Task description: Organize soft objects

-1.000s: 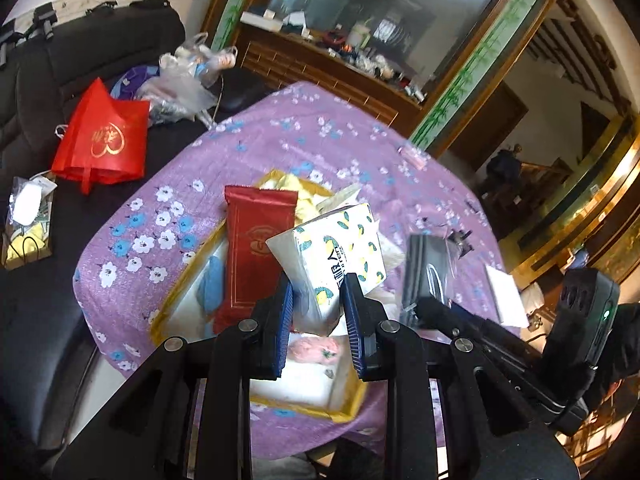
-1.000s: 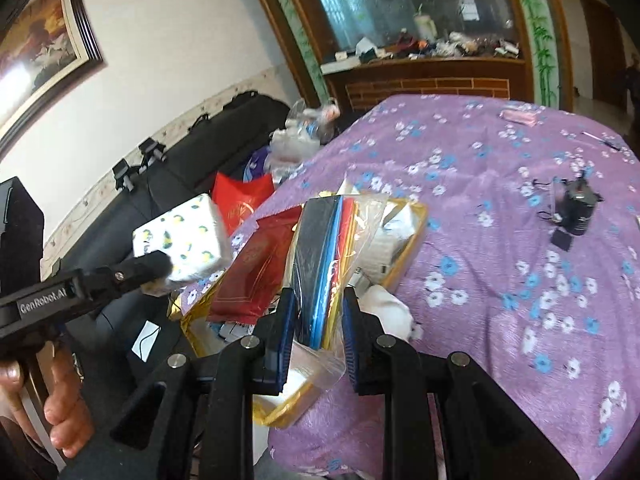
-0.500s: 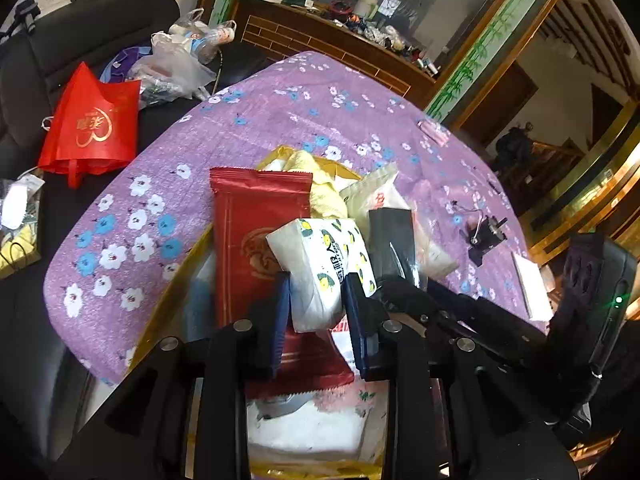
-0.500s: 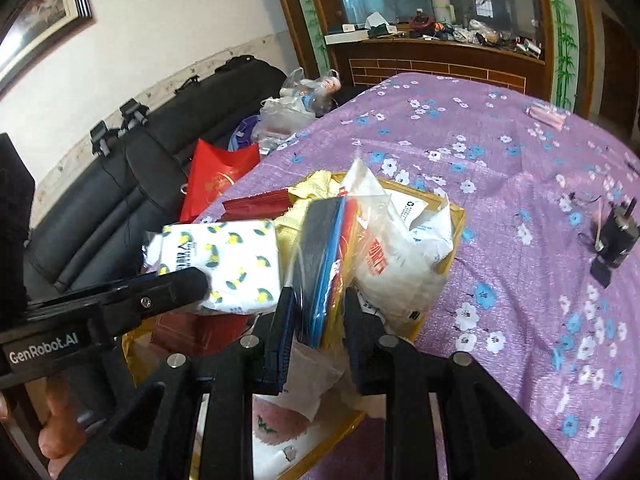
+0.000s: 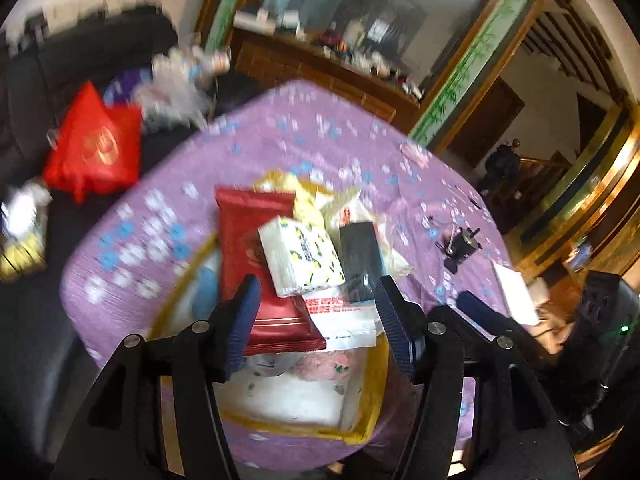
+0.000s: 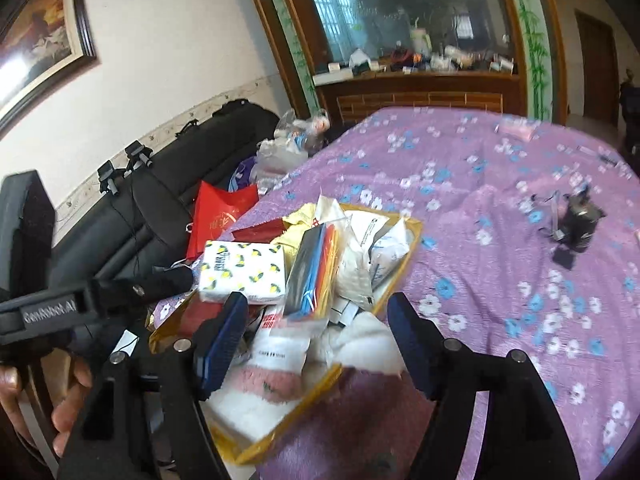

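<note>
left: motion blur — ceiling light glare | right: sharper | fisheye edges

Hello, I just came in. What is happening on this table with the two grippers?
A person holding a gripper in each hand is sorting soft packets into a yellow tray on the purple flowered tablecloth. Both the left gripper and the right gripper are open and hold nothing. The lemon-print tissue pack and the clear bag of coloured sheets lie on the pile in the tray, next to a red packet.
</note>
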`<action>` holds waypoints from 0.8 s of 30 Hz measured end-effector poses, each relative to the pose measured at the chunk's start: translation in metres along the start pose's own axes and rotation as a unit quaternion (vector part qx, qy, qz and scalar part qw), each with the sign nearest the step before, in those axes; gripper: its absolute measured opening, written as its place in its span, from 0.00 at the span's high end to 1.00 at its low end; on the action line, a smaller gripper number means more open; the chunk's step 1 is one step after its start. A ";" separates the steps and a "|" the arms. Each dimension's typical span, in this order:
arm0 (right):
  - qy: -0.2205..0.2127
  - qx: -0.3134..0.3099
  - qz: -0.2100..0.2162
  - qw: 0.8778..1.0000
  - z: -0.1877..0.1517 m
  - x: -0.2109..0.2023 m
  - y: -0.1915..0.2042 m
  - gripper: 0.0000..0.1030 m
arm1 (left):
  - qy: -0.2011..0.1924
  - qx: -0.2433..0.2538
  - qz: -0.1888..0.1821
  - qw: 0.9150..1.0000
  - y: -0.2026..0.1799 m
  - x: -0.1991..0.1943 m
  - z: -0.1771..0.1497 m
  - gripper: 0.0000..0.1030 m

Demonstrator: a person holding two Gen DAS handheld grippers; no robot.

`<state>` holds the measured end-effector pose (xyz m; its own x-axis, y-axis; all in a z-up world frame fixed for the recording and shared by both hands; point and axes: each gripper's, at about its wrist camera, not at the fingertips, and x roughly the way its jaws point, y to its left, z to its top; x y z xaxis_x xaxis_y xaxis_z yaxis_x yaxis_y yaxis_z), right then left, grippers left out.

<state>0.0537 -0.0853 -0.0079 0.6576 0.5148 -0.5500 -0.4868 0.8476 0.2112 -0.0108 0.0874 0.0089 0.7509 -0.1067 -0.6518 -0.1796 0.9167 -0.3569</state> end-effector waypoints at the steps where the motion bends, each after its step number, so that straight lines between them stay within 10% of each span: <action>1: -0.004 -0.006 0.003 1.000 -0.002 -0.007 0.004 0.30 | -0.010 0.015 0.014 1.000 -0.006 -0.009 -0.003 0.42; 10: 0.007 0.028 -0.016 0.999 -0.023 -0.048 0.014 0.30 | -0.078 0.047 0.083 0.992 -0.026 -0.054 -0.043 0.42; 24: -0.005 -0.003 -0.043 0.999 -0.037 -0.056 0.031 0.30 | -0.043 0.053 0.081 0.994 -0.028 -0.058 -0.055 0.42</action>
<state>-0.0193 -0.0931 -0.0001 0.7033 0.4416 -0.5571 -0.4316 0.8880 0.1590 -0.0842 0.0469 0.0198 0.7700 0.0759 -0.6335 -0.2388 0.9550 -0.1758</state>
